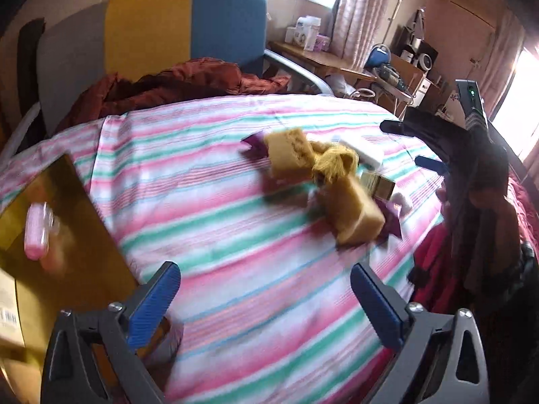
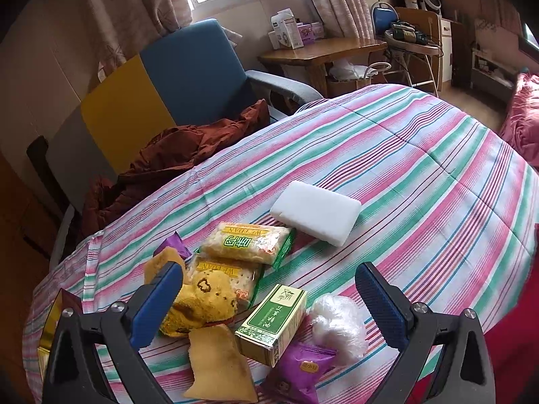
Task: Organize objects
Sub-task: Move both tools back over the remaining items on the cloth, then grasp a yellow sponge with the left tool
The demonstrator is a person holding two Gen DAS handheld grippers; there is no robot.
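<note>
On the striped bedcover (image 2: 421,175) lies a pile: a white foam block (image 2: 315,217), two cracker packets (image 2: 246,244), a yellow cloth (image 2: 202,303), a yellow sponge (image 2: 215,363), a green tea box (image 2: 273,323), a crumpled clear bag (image 2: 337,323) and a purple snack packet (image 2: 299,373). My right gripper (image 2: 269,303) hangs open over the pile, touching nothing. The left wrist view is blurred. There my left gripper (image 1: 266,299) is wide open over bare cover, short of the sponges (image 1: 357,215). A gold box (image 1: 60,219) on the left holds a pink item (image 1: 37,232). The right gripper (image 1: 404,143) shows beyond the pile.
A chair with a yellow and blue back (image 2: 188,74) stands behind the bed, with a rust-brown jacket (image 2: 175,158) on its seat. A wooden desk (image 2: 323,50) with boxes is further back. A red blanket (image 2: 522,118) lies at the right. A dark sleeve (image 1: 478,202) holds the right gripper.
</note>
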